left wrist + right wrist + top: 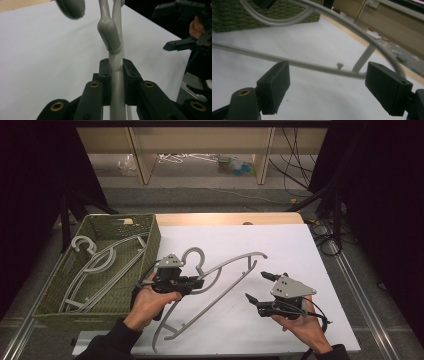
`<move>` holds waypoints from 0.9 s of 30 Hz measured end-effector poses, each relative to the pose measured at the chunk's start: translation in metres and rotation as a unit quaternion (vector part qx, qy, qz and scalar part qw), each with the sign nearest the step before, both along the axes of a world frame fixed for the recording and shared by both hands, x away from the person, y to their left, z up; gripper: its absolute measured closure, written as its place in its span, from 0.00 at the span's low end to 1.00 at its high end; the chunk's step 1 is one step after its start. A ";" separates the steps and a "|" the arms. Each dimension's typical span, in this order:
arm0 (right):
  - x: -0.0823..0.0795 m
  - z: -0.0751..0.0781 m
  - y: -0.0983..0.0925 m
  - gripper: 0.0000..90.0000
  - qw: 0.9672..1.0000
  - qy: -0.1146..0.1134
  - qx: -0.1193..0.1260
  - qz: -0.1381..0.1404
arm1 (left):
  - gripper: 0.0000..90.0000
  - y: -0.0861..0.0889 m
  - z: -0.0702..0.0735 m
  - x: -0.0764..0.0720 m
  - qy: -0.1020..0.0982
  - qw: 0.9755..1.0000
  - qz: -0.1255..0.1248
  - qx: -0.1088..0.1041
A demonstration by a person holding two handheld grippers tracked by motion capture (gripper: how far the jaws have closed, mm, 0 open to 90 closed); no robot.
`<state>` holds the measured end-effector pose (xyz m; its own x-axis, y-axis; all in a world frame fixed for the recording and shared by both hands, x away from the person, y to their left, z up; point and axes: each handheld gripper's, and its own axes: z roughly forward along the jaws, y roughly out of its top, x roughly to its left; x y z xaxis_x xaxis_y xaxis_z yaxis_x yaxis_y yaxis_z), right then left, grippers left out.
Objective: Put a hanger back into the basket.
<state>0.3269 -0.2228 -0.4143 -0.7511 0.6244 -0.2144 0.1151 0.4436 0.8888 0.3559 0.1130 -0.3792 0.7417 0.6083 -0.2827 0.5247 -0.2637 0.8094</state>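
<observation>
A grey plastic hanger lies tilted over the white table sheet, its hook toward the basket. My left gripper is shut on the hanger's neck just below the hook. In the left gripper view the pads press on the grey stem from both sides. My right gripper stands open to the right of the hanger's end, nothing between its jaws. In the right gripper view the jaws are wide apart, and the hanger's thin bar runs across beyond them. The right gripper also shows in the left gripper view, open.
A green woven basket at the table's left holds other grey hangers. The white sheet covers the table to its right edge. A wooden shelf and cables lie on the floor behind.
</observation>
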 end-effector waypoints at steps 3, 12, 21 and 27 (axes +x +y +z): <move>-0.003 0.001 -0.003 0.23 1.000 0.013 0.015 -0.004 | 0.88 0.010 0.007 -0.005 -0.002 1.000 0.003 -0.014; -0.013 0.003 -0.005 0.23 0.999 0.029 0.028 -0.007 | 0.88 0.034 0.029 -0.018 -0.008 0.998 0.017 -0.055; -0.012 0.001 -0.003 0.23 0.999 0.022 0.023 -0.006 | 0.88 0.063 0.049 -0.024 -0.009 0.997 0.031 -0.064; -0.011 0.000 -0.003 0.23 1.000 0.024 0.017 -0.005 | 0.88 0.086 0.070 -0.024 -0.021 0.997 0.040 -0.065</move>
<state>0.3156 -0.2254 -0.4141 -0.7544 0.6375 -0.1565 0.1622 0.4120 0.8966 0.3321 0.1985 -0.3094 0.7048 0.6271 -0.3318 0.5043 -0.1139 0.8560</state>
